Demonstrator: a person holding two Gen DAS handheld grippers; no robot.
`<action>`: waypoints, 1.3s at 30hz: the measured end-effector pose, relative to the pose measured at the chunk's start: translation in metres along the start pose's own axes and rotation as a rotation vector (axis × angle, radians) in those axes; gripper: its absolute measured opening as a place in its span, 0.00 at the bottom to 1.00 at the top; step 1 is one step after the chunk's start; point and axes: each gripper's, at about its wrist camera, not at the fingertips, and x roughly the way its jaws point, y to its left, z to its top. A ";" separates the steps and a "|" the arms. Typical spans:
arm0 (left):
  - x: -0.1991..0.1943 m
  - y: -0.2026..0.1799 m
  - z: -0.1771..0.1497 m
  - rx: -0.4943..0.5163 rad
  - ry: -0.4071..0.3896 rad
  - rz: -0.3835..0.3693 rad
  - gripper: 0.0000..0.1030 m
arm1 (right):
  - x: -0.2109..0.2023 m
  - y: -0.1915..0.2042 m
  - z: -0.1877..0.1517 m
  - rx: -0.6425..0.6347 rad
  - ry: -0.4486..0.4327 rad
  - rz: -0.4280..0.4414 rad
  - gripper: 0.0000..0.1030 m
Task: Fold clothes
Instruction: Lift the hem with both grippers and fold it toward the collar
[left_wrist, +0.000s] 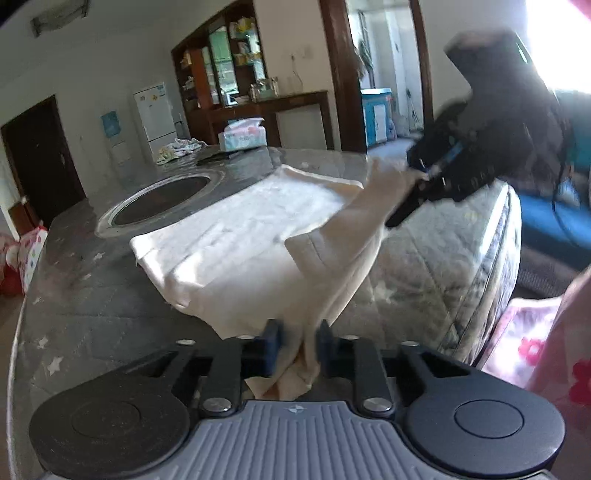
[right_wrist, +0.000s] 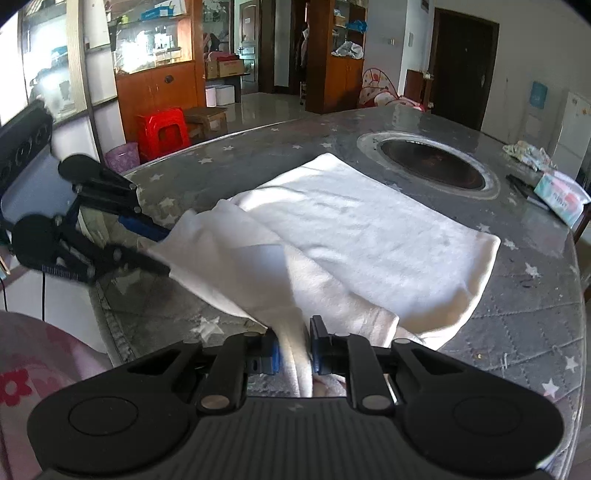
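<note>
A cream garment (left_wrist: 240, 229) lies partly flat on the round table (left_wrist: 92, 295), with its near edge lifted. My left gripper (left_wrist: 298, 332) is shut on a bunched fold of that edge at the table's rim. In the left wrist view my right gripper (left_wrist: 413, 184) is blurred, up and to the right, and pinches another corner held above the table. In the right wrist view the garment (right_wrist: 369, 221) spreads ahead, and my right gripper (right_wrist: 295, 332) is shut on a hanging strip of it. The left gripper (right_wrist: 168, 251) clamps the raised corner at the left.
The table (right_wrist: 517, 314) has a grey star-patterned cover and a round recess (right_wrist: 432, 166) in its middle. A tissue pack (right_wrist: 561, 195) and a crumpled rag (right_wrist: 528, 153) lie at its far side. A red stool (right_wrist: 164, 129) stands beyond. A pink flowered sleeve (left_wrist: 554, 350) is close by.
</note>
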 end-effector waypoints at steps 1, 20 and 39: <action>-0.003 0.001 0.001 -0.010 -0.010 0.000 0.15 | -0.002 0.001 -0.001 -0.001 -0.004 0.000 0.09; -0.103 -0.017 0.030 -0.124 -0.127 -0.100 0.11 | -0.113 0.045 0.009 -0.073 -0.005 0.127 0.07; 0.064 0.066 0.071 -0.247 -0.025 -0.024 0.17 | -0.002 -0.068 0.029 0.152 -0.015 -0.058 0.09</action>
